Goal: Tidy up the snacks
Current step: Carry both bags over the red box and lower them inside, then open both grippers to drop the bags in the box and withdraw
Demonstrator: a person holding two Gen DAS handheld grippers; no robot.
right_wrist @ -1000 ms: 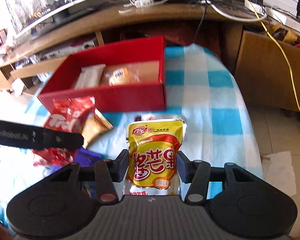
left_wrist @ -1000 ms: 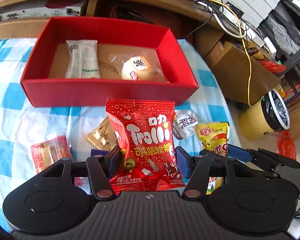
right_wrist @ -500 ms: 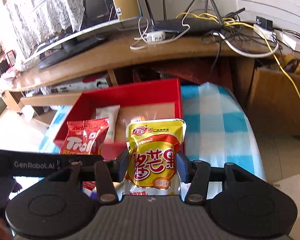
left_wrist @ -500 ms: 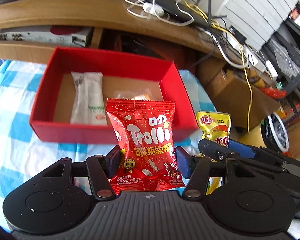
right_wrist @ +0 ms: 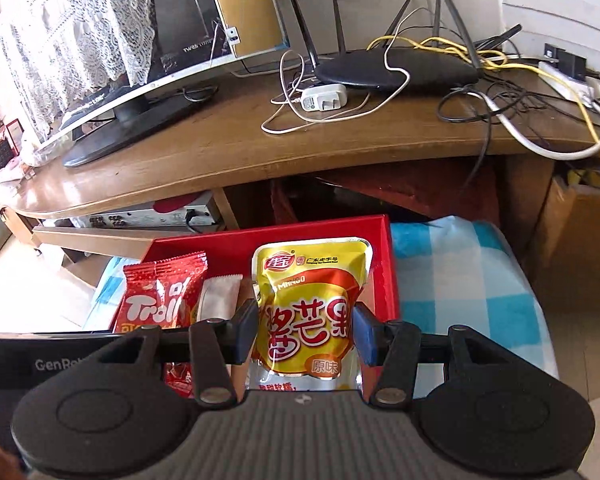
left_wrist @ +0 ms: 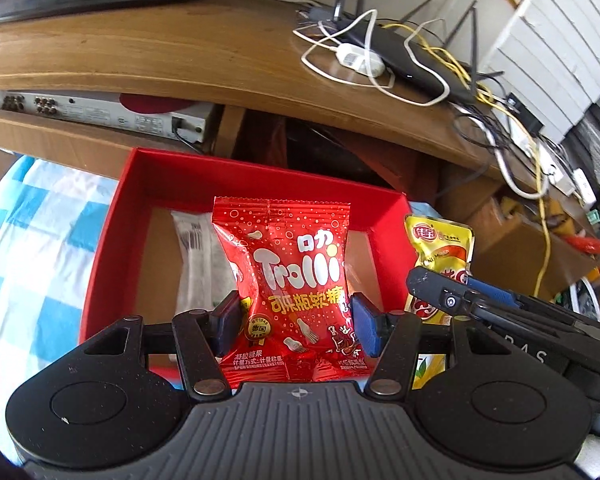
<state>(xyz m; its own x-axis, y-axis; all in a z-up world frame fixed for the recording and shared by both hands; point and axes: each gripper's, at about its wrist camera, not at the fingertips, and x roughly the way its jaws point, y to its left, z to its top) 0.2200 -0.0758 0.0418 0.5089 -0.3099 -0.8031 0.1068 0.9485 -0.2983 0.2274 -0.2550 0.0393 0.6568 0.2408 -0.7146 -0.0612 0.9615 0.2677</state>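
Note:
My left gripper (left_wrist: 294,322) is shut on a red Trolli candy bag (left_wrist: 292,276), held upright over the red box (left_wrist: 112,240). A white wrapped snack (left_wrist: 192,256) lies inside the box, partly hidden behind the bag. My right gripper (right_wrist: 304,332) is shut on a yellow dried-mango pouch (right_wrist: 308,304), lifted above the right end of the red box (right_wrist: 390,264). In the right wrist view the Trolli bag (right_wrist: 160,300) and the white snack (right_wrist: 218,296) show to the left. In the left wrist view the mango pouch (left_wrist: 440,248) and the right gripper (left_wrist: 460,304) sit to the right.
The box rests on a blue-and-white checked cloth (right_wrist: 460,280). Behind it runs a wooden desk (left_wrist: 180,52) with a router (right_wrist: 396,68), a white charger (right_wrist: 324,98), tangled cables and a monitor (right_wrist: 140,80). A silver device (left_wrist: 100,114) sits on the shelf below.
Both grippers have carried their snacks up and forward from the cloth to over the red box. The loose snacks on the cloth have dropped out of view.

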